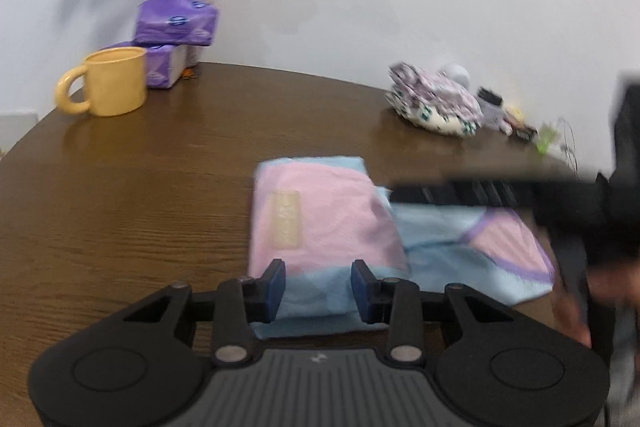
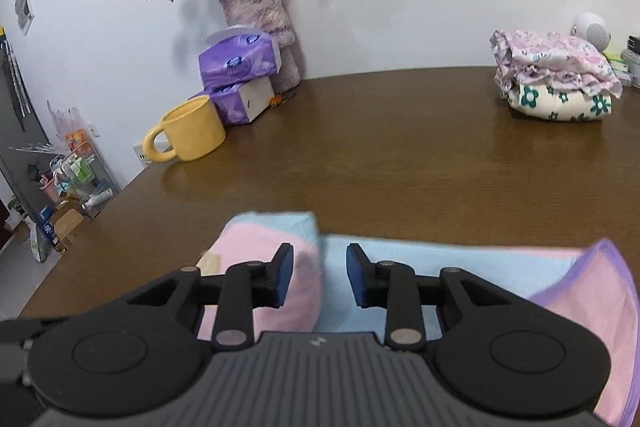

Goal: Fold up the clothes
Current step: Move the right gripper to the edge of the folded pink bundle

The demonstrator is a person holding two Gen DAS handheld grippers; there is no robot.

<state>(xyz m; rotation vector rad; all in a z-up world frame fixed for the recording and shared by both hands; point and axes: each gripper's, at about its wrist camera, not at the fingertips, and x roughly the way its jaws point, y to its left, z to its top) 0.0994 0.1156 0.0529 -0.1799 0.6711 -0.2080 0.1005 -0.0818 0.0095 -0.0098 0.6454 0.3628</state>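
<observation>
Jaws, left gripper [image 1: 318, 285]: I found them parted over the blue hem, pads clear of the cloth.
Jaws, right gripper [image 2: 319, 275]: parted, nothing pinched.
Pose: I had both tilted downward; the right gripper crossed the left view, blurred.
Garment [image 1: 320, 223]: pink-and-blue, partly folded, lay on the table [image 1: 120, 207] near its front edge.
Surroundings: yellow mug [image 2: 192, 133], tissue packs [image 2: 240, 61], vase [image 2: 264, 23], folded pile [image 2: 556, 79], all well apart.

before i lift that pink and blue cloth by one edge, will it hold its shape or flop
The pink and blue cloth probably flops: its folded layers sag softly. Likely light, being thin fabric. It may slide on the smooth wooden table when pushed.
</observation>
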